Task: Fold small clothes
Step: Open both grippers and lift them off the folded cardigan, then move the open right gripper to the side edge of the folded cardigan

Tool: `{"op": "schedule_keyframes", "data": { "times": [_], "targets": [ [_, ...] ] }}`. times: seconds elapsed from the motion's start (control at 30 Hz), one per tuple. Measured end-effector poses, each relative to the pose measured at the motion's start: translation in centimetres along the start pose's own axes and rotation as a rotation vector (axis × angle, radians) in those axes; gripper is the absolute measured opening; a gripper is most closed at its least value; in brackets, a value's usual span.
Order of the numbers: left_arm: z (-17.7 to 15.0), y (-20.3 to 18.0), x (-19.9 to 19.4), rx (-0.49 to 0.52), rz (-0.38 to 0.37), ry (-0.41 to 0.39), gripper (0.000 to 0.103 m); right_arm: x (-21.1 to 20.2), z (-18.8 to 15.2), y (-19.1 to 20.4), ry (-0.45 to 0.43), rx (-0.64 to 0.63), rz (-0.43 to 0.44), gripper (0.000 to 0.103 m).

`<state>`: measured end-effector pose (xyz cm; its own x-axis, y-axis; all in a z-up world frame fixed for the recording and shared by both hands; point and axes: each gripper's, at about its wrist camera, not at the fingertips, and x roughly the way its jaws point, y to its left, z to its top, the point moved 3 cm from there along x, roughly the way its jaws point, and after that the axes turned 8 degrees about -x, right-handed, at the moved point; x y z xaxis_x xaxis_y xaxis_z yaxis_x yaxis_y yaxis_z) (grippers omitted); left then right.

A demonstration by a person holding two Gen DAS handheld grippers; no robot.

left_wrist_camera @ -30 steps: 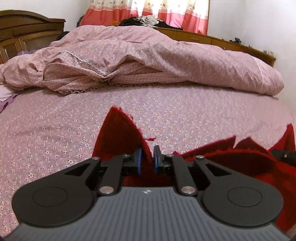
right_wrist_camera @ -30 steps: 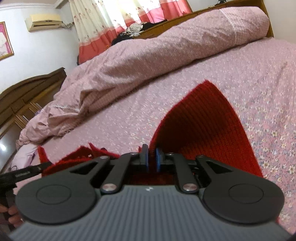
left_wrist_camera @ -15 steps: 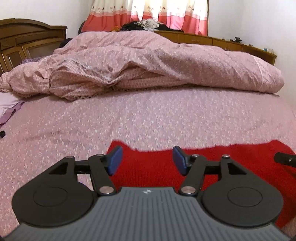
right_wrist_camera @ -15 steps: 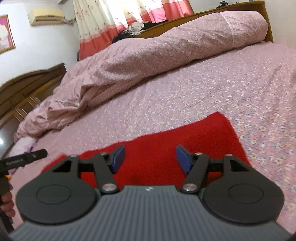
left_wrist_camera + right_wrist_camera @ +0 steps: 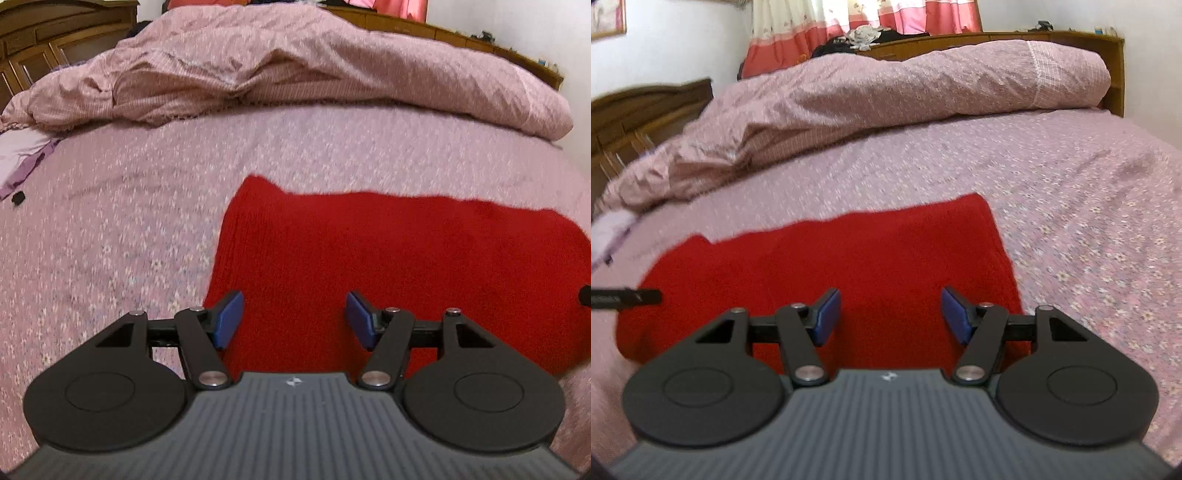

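A red knitted garment lies flat on the pink floral bed sheet as a wide folded rectangle. My left gripper hovers open over its near left part, with nothing between the blue pads. In the right wrist view the same red garment spreads leftward. My right gripper stands open above its near right part, its jaws closing slightly with nothing between them. A black tip of the left gripper shows at the left edge of that view.
A crumpled pink quilt is heaped across the far side of the bed. Beyond it stand a wooden headboard and a red and white curtain. A purple strip of cloth and a small black object lie at the far left.
Both grippers were shut on raised corners of the red garment, then opened and let go. The garment now lies flat, and both grippers have pulled back toward its near edge.
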<state>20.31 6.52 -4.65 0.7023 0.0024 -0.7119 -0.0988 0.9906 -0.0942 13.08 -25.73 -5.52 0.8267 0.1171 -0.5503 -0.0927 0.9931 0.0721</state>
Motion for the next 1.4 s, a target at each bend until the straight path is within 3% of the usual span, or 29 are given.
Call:
{"op": "schedule_keyframes", "data": {
  "times": [0.43,0.6,1.0,1.03,1.13,1.4],
  "targets": [
    [-1.2,0.3,0.3,-0.018,0.034,0.040,0.069,0.6,-1.8,-0.7,-0.020,0.012,-0.003,0.063],
    [-1.3,0.2,-1.6,-0.007,0.062,0.050,0.075,-0.9,-2.0,-1.4,-0.033,0.067,0.011,0.063],
    [-2.1,1.5,-3.7,-0.128,0.061,0.105,0.078,-4.4,-2.0,-3.7,-0.055,0.276,0.019,0.067],
    [-2.1,1.6,-3.7,-0.133,0.064,0.105,0.078,-4.6,-2.1,-3.9,-0.054,0.288,0.012,0.067],
    [-2.3,1.9,-4.0,-0.142,0.071,0.105,0.079,-4.9,-2.5,-4.4,-0.039,0.324,-0.009,0.082],
    [-2.5,1.8,-4.3,-0.139,0.065,0.114,0.079,-4.6,-4.2,-5.4,0.021,0.447,-0.049,0.081]
  ]
}}
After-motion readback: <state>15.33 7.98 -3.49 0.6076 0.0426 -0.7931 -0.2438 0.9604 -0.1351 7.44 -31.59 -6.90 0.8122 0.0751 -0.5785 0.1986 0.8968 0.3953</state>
